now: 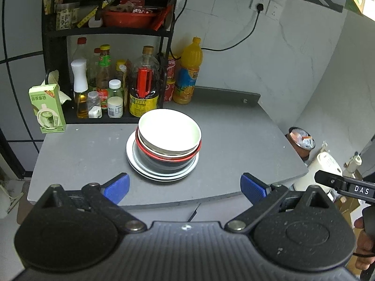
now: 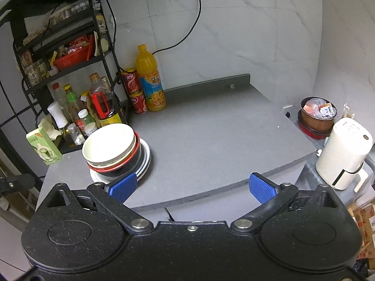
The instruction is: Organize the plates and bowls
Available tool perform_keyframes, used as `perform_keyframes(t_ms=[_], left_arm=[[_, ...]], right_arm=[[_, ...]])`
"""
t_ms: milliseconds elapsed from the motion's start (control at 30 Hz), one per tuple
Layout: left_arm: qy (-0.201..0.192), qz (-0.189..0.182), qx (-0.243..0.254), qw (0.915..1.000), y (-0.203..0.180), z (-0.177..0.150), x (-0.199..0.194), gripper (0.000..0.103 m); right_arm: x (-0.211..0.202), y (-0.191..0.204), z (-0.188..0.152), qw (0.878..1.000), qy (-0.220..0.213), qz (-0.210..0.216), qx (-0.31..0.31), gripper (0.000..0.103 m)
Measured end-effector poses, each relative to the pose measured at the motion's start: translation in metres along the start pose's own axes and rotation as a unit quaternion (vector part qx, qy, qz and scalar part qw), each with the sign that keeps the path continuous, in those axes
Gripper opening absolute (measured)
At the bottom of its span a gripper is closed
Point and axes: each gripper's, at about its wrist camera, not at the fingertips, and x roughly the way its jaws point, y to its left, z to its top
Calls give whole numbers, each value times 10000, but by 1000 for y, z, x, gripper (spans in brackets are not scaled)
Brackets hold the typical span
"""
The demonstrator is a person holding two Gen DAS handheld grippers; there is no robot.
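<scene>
Left gripper [image 1: 185, 188], right gripper [image 2: 191, 187] released; bowl stack [image 1: 169, 138]; tag "DAS" [image 1: 361, 190], maybe partial

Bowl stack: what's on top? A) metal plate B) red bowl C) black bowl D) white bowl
D: the white bowl sits topmost, nested in the red-rimmed bowl, with the plates underneath; the right wrist view shows the same order.
</scene>
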Motion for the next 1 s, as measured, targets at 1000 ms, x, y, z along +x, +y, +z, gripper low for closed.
perform_keyframes(t_ms=[1000], left_arm=[[-29, 42, 65, 10000, -14, -3, -7, 100]], right_arm=[[0, -10, -12, 9991, 356, 178, -120, 103]])
